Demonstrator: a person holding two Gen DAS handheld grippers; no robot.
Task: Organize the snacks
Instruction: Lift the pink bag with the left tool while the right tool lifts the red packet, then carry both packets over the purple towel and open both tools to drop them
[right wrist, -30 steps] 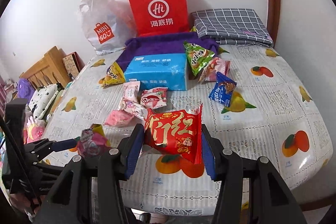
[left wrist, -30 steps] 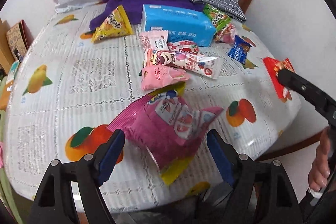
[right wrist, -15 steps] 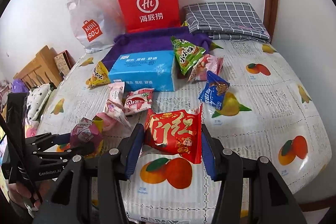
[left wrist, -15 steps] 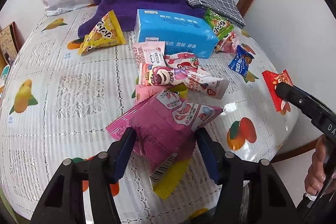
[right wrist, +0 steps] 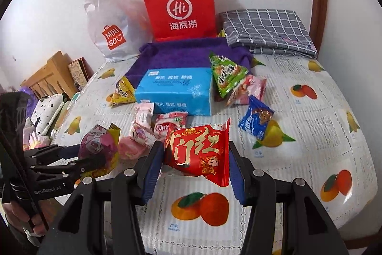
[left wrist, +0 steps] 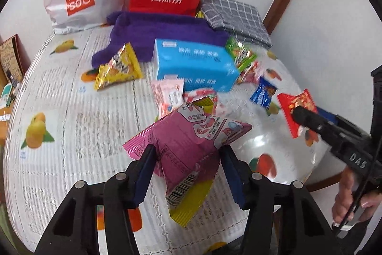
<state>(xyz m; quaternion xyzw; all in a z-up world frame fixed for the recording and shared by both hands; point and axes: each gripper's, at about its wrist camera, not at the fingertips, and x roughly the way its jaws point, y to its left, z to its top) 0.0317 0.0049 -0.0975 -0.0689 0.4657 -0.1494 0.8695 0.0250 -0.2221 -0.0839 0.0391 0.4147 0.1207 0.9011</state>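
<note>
Lifted: pink packet [left wrist: 188, 142] off table [left wrist: 71, 126] | red packet [right wrist: 199, 152] held near front edge

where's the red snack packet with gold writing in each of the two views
Left wrist view: the red snack packet is at the right edge, pinched in the right gripper that reaches in from the side.
Right wrist view: it is at lower centre, held between the blue pads of that same gripper.
Shared landmark: the blue tissue pack behind it, mid-table.
</note>
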